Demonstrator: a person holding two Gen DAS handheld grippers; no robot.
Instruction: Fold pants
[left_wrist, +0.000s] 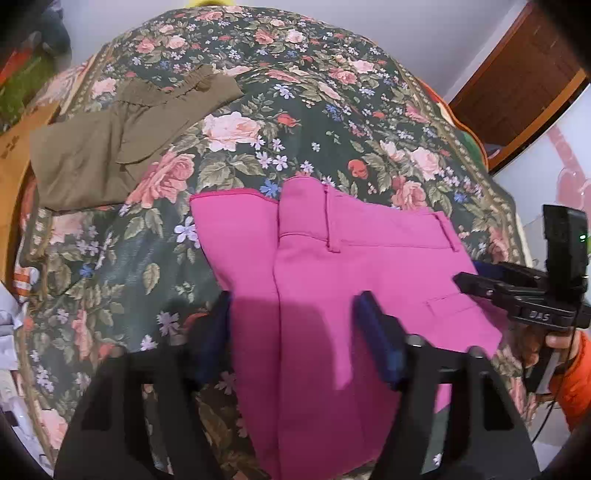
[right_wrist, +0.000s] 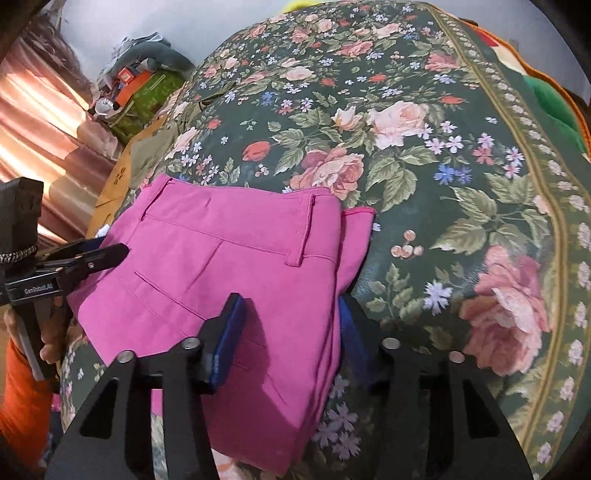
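Bright pink pants lie folded flat on a floral bedspread, waistband and belt loops toward the far side. My left gripper points down over their left part. Its jaws stand apart, one blue pad over the cloth and the other at the left edge, with flat cloth between them. My right gripper straddles the right edge of the pants the same way, one pad on top and the other half hidden behind the fold. Each gripper shows at the side of the other view: right, left.
An olive-green garment lies folded at the bedspread's far left. A hand in an orange sleeve holds the right tool. A cluttered green bag and a curtain stand beyond the bed. A wooden door is at the right.
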